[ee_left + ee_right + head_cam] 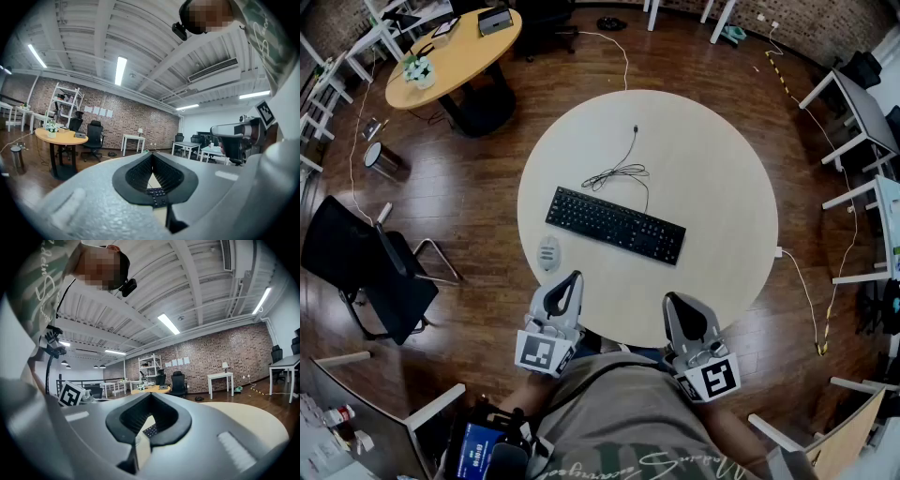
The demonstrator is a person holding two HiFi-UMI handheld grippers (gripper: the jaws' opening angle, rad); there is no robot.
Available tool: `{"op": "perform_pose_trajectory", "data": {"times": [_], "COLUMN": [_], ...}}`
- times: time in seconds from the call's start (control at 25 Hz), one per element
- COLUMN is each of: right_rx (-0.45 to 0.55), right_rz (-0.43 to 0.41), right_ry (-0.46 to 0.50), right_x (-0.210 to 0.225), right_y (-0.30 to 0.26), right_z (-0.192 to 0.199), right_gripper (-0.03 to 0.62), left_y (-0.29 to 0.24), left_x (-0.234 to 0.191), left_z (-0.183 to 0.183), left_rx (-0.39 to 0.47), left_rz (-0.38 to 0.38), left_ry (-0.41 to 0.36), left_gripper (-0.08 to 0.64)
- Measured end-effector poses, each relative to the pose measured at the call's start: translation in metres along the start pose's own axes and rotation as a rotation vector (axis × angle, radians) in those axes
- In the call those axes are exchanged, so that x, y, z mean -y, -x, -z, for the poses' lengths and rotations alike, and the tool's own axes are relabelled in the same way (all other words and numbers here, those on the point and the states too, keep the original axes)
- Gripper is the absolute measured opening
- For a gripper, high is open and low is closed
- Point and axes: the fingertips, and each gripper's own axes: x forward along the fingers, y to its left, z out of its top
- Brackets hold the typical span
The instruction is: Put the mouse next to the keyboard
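Note:
A black keyboard [615, 225] lies slantwise in the middle of the round beige table [722, 187], and its loose cable [620, 171] is coiled behind it. A pale grey mouse [548, 253] sits near the table's left front edge, a short gap from the keyboard's left end. My left gripper [571, 280] hovers at the front edge just near of the mouse, shut and holding nothing. At the front right edge, my right gripper [673, 301] is also shut and holds nothing. Keyboard keys [157, 194] peek under the closed left gripper [152, 156], and more keys [151, 430] show under the right gripper [150, 396].
A black office chair [370, 267] stands left of the table. Farther back left is a round wooden table [455, 52], with a metal bin [380, 159] near it. White desks [862, 103] line the right side, and cables trail over the wooden floor.

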Motion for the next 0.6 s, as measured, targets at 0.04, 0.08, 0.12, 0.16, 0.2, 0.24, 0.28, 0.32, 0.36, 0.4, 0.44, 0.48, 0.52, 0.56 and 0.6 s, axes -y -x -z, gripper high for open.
{"op": "perform_pose_trajectory", "data": {"times": [0.04,0.08,0.12,0.16,0.2,0.24,0.28,0.32,0.36,0.4,0.44,0.48,0.52,0.56,0.6], "right_rx": [0.0,0.0,0.001,0.001,0.001,0.002,0.005,0.008,0.009,0.005,-0.001,-0.007,-0.012,-0.013,-0.012], "right_rz": [0.0,-0.001,0.0,0.003,0.008,0.014,0.021,0.027,0.031,0.035,0.037,0.039,0.041,0.041,0.041], "right_ry": [0.004,0.007,0.01,0.012,0.014,0.015,0.017,0.02,0.02,0.017,0.011,0.004,-0.002,-0.003,-0.002], "right_x": [-0.003,-0.005,-0.007,-0.008,-0.009,-0.01,-0.011,-0.013,-0.015,-0.016,-0.017,-0.018,-0.02,-0.021,-0.024], "right_y": [-0.003,-0.005,-0.008,-0.011,-0.014,-0.017,-0.019,-0.02,-0.021,-0.022,-0.023,-0.025,-0.026,-0.027,-0.028], "right_z": [0.001,0.002,0.002,0.002,0.002,0.001,0.0,-0.001,-0.001,0.0,0.001,0.003,0.004,0.004,0.004], "right_gripper": [0.005,0.005,0.005,0.005,0.005,0.005,0.005,0.005,0.005,0.005,0.005,0.005,0.005,0.005,0.005], "left_y": [-0.001,-0.001,-0.002,-0.004,-0.005,-0.006,-0.007,-0.007,-0.008,-0.009,-0.01,-0.012,-0.013,-0.014,-0.015], "left_x": [-0.003,-0.007,-0.011,-0.016,-0.021,-0.027,-0.033,-0.039,-0.045,-0.051,-0.057,-0.062,-0.068,-0.075,-0.082], "left_z": [0.001,0.002,0.004,0.006,0.01,0.014,0.021,0.027,0.032,0.037,0.041,0.046,0.053,0.061,0.07], "left_rx": [0.0,-0.001,-0.004,-0.009,-0.019,-0.031,-0.047,-0.065,-0.084,-0.101,-0.117,-0.133,-0.153,-0.174,-0.197], "left_rz": [0.011,0.02,0.026,0.03,0.032,0.034,0.036,0.034,0.029,0.022,0.014,0.002,-0.012,-0.028,-0.044], "left_ry": [0.009,0.015,0.017,0.014,0.008,0.001,0.0,0.007,0.021,0.034,0.041,0.042,0.042,0.042,0.045], "left_gripper": [0.002,0.002,0.002,0.002,0.002,0.003,0.003,0.006,0.041,0.072,0.082,0.109,0.146,0.174,0.197]}}
